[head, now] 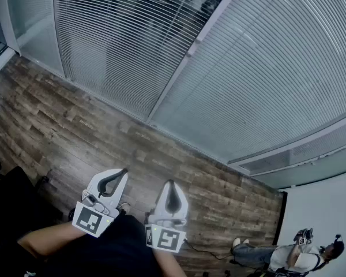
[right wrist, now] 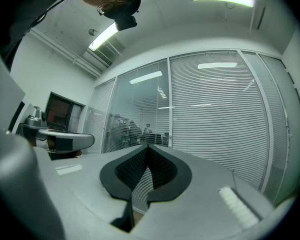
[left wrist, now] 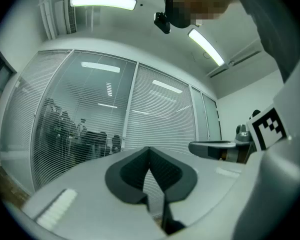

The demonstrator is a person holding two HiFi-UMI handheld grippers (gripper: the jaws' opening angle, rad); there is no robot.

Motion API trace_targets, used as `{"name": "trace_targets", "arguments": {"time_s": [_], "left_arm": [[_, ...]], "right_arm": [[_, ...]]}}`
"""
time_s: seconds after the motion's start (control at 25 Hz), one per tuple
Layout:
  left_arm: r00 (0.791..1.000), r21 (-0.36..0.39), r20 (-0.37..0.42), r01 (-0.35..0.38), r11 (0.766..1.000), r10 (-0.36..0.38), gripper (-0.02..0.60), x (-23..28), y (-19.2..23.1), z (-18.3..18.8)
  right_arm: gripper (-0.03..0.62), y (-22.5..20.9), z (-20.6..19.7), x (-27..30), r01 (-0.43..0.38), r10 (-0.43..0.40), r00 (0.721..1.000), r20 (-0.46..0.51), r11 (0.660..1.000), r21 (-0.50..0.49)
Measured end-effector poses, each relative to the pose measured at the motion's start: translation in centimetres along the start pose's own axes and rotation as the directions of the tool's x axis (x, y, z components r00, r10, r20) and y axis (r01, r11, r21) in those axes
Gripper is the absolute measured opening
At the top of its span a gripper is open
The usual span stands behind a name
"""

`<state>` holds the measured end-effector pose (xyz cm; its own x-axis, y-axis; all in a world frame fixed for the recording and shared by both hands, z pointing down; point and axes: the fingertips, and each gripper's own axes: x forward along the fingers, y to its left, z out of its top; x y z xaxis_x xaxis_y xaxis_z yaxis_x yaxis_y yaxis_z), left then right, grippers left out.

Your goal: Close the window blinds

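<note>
Left gripper (head: pixel 122 172) and right gripper (head: pixel 170 186) jaws pressed together, empty; prodding the blinds (head: pixel 115 39) thus risks bent slats.

The left gripper (head: pixel 123 172) and the right gripper (head: pixel 170 183), at lower centre of the head view, are showing smooth pale grey shells that taper toward black pads (left wrist: pixel 132 171). Each is carrying a white cube (head: pixel 92 221) at its back, printed with black square markers. In the gripper views the pads are looking finely ribbed, curving round a teardrop-shaped hollow, and a white ridged strip (right wrist: pixel 237 205) is running along each shell's outer side. The person is wearing dark clothing (head: pixel 115 253), showing along the bottom edge of the head view. A black camera (right wrist: pixel 125 13) is sitting on the head, upper left in the right gripper view.
</note>
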<state>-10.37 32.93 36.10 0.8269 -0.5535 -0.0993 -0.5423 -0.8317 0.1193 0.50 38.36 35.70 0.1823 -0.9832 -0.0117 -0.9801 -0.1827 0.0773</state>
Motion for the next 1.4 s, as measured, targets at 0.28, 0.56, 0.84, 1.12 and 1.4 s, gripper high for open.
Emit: {"name": "trace_targets", "arguments": {"time_s": [0.28, 0.56, 0.84, 1.12, 1.4], "left_arm": [[0.999, 0.024, -0.002, -0.048, 0.999, 0.048, 0.002, 0.9, 0.4, -0.4], [0.997, 0.047, 0.004, -0.083, 0.995, 0.083, 0.002, 0.7, 0.0, -1.2], [0.992, 0.057, -0.017, -0.127, 0.99, 0.128, 0.002, 1.4, -0.9, -3.2], [0.993, 0.08, -0.035, -0.108, 0.991, 0.111, 0.002, 2.5, -1.9, -5.3], [0.997, 0.048, -0.031, -0.066, 0.997, 0.068, 0.001, 4.7, -1.7, -6.4]], "right_arm": [[0.002, -1.1, -0.6, 0.7, -0.057, 0.056, 0.998, 0.024, 0.998, 0.042], [0.002, -2.0, -1.6, 0.0, -0.102, 0.099, 0.994, 0.05, 0.992, 0.075], [0.003, -3.2, -2.4, -0.6, -0.157, 0.147, 0.983, 0.11, 0.984, 0.083], [0.003, -4.8, -4.7, -0.5, -0.157, 0.142, 0.981, 0.129, 0.982, 0.109], [0.003, -5.1, -5.5, 1.1, -0.154, 0.142, 0.982, 0.122, 0.983, 0.097]]}}
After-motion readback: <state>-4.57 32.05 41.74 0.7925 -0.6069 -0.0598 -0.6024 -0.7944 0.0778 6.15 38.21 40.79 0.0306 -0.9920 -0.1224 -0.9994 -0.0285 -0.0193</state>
